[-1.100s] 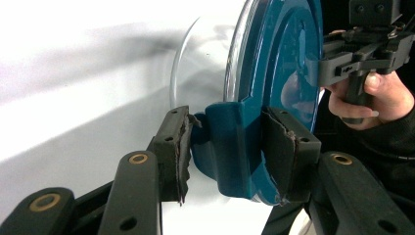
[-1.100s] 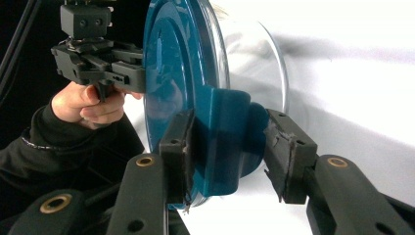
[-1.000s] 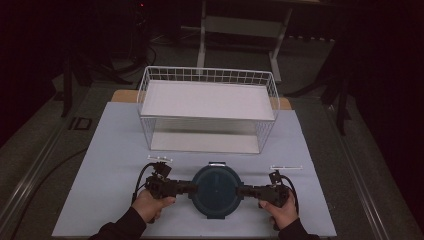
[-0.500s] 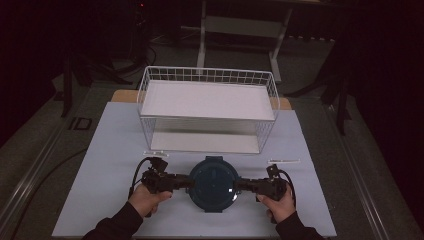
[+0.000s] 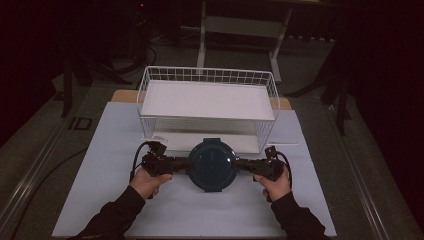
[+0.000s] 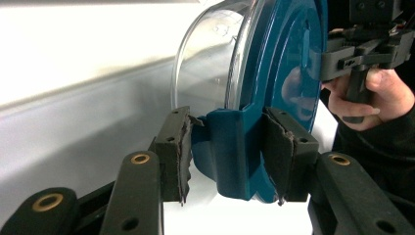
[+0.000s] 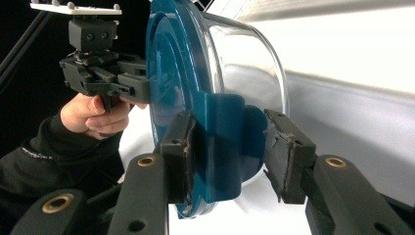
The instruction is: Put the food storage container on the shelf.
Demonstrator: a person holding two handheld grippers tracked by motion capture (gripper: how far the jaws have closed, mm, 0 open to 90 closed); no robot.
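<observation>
You hold lidded bowl [image 5: 211,164] lower centre: left hand-held gripper [image 5: 181,163] pinching lid tab, right hand-held gripper [image 5: 242,164] likewise. Risk: uneven pull pops lid, bowl drops.

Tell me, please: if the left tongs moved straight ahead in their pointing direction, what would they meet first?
The left tongs point at the blue-lidded container, whose side latch already sits between their pads. Pushing on would probably press into its lid at once.

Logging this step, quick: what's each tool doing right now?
Left tool: closed on the container's left lid tab.
Right tool: closed on its right lid tab.
</observation>
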